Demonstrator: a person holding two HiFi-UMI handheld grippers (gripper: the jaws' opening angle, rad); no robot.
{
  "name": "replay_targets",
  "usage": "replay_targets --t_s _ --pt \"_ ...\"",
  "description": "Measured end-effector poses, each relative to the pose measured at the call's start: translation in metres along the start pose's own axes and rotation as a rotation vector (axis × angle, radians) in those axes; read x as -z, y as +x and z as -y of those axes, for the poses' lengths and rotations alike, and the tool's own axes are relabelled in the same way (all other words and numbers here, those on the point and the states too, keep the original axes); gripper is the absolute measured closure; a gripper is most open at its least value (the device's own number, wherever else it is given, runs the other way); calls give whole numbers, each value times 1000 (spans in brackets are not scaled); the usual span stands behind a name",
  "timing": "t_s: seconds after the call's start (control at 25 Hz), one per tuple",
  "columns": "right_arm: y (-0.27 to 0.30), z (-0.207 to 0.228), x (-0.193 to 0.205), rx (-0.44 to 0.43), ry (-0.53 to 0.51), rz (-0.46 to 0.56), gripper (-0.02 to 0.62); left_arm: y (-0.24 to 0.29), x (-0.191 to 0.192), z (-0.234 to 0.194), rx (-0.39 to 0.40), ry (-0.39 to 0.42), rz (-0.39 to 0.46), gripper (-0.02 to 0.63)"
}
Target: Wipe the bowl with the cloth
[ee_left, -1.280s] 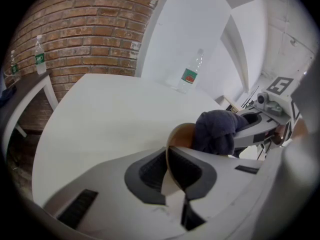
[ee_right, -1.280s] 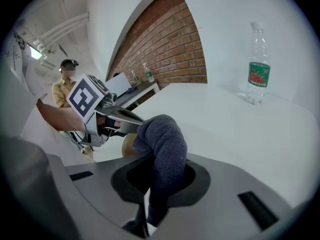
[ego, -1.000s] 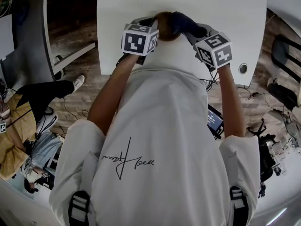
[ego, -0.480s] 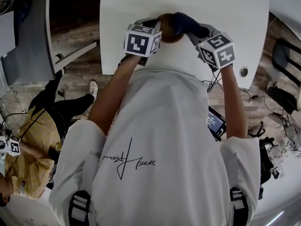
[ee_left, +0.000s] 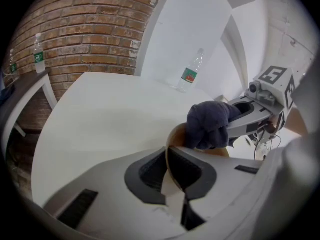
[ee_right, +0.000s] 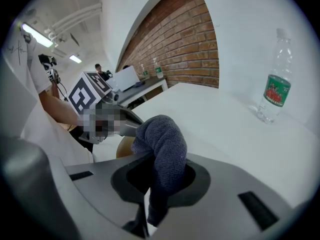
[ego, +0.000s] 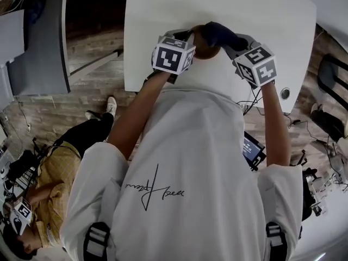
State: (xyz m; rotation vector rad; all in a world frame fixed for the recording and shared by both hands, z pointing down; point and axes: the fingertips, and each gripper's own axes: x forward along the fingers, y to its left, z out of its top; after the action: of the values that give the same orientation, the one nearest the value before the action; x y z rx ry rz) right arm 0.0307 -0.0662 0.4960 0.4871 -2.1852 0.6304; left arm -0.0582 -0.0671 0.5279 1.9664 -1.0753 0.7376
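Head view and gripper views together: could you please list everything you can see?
bowl: one, brown, over the table's near edge
cloth: one, dark blue, against the bowl
table: one, white, before the person
water bottle: one, clear with green-red label, upright on the table
brick wall: one, red-brown, behind the table
seated person: one, yellow top, lower left of head view
left gripper: one, grey, jaws shut on the bowl's rim
right gripper: one, grey, jaws shut on the cloth
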Motion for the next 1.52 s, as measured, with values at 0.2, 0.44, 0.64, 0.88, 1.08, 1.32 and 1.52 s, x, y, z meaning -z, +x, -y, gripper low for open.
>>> replay_targets --t_s 0.2,0.44,0.64,0.88,1.08,1.32,1.52 --pt "1 0 -3 -3 -17 -7 560 -1 3 3 4 -6 -2 597" --pt "6 -3 -12 -13 -36 -10 560 -4 4 1 0 -3 -2 597" --pt "10 -5 -18 -17 -48 -10 559 -3 0 3 4 -4 7 597" --pt "13 -2 -20 -16 -43 -10 559 -1 -1 2 7 -6 13 597" --pt "12 -3 -21 -14 -42 -10 560 -3 -2 0 -6 -8 21 597" --pt "8 1 -16 -12 -22 -9 559 -1 -4 0 -12 -9 27 597" --pt "7 1 -11 -6 5 1 560 -1 -2 -2 -13 -28 25 597"
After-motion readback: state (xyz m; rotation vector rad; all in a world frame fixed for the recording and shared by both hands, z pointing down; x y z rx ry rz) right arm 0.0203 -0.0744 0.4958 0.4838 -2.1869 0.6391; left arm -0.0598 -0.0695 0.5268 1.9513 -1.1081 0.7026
